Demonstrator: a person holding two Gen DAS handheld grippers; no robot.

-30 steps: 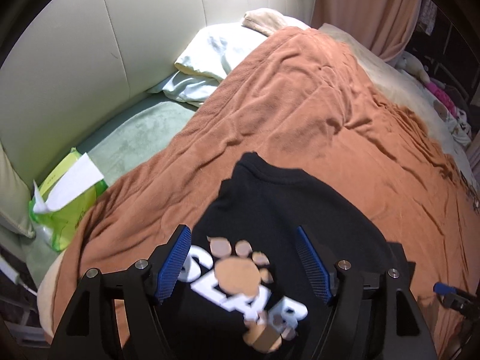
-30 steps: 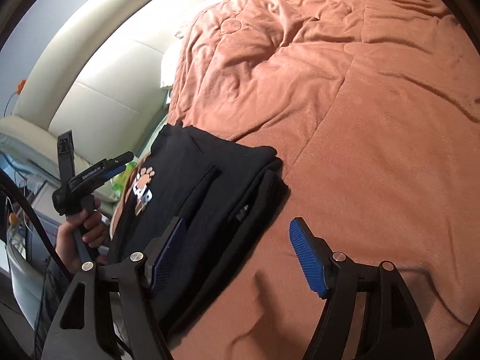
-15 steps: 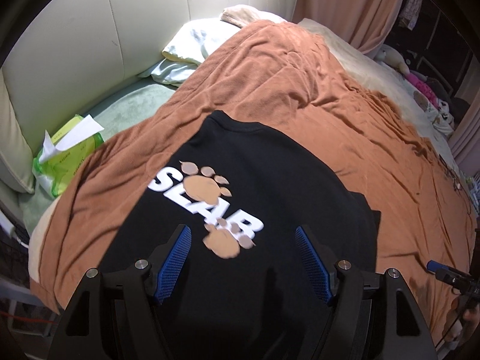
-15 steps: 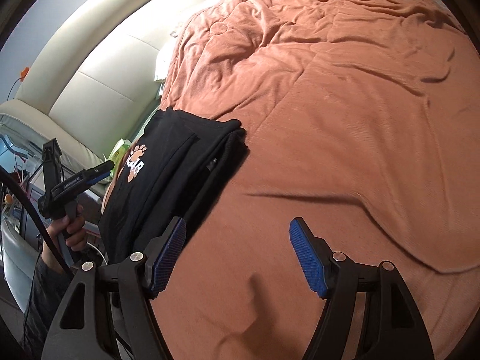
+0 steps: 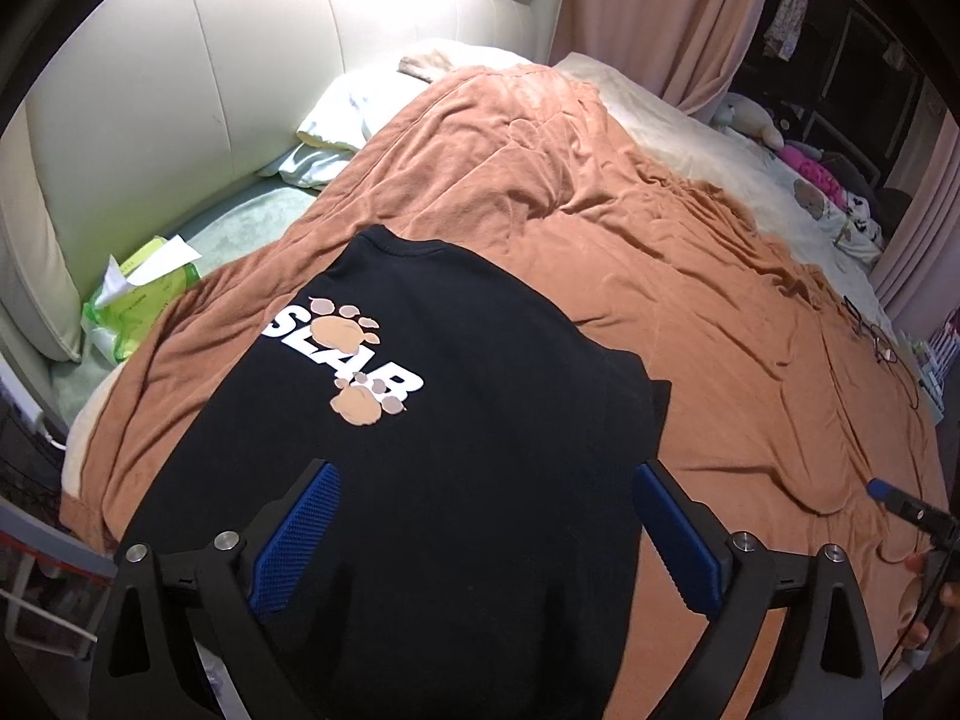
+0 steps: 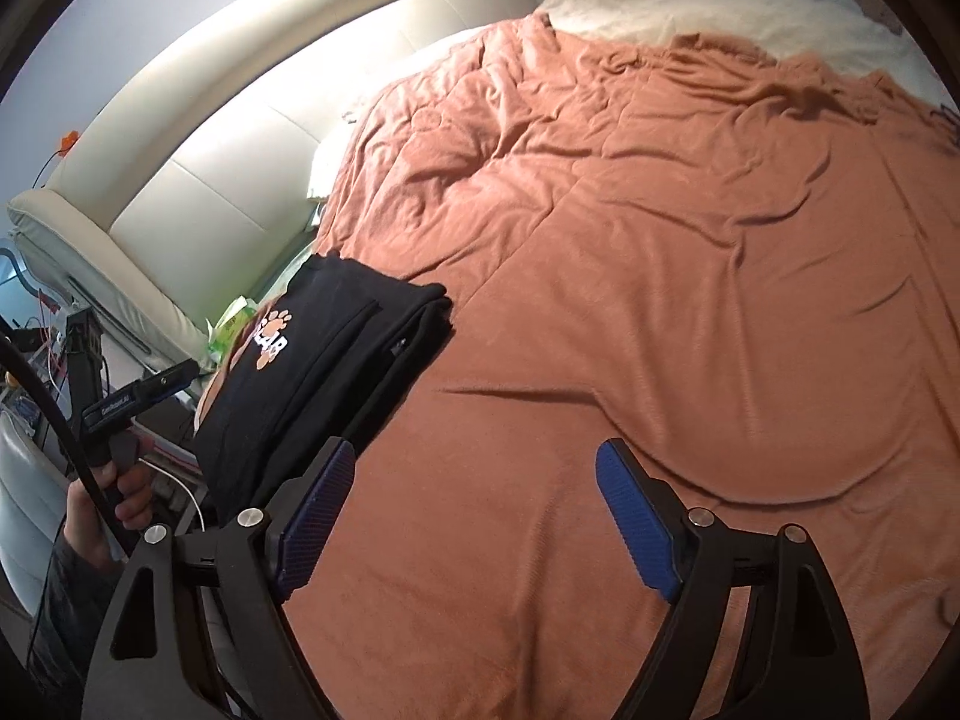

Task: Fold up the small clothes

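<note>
You are pulling both spread, empty grippers, left gripper [image 5: 483, 534] and right gripper [image 6: 474, 519], back from the folded black cotton T-shirt [image 5: 432, 420], indicating fold completion.

Your black T-shirt [image 5: 456, 480], folded into a narrow stack with sides tucked under, white lettering and tan paw prints facing up, collar toward the headboard, lying flat near the edge of the rust-brown blanket [image 5: 690, 324].

a home bedroom; bed with brown blanket [image 5: 600, 252], padded headboard [image 5: 240, 90], pillow [image 5: 354, 114]
</note>
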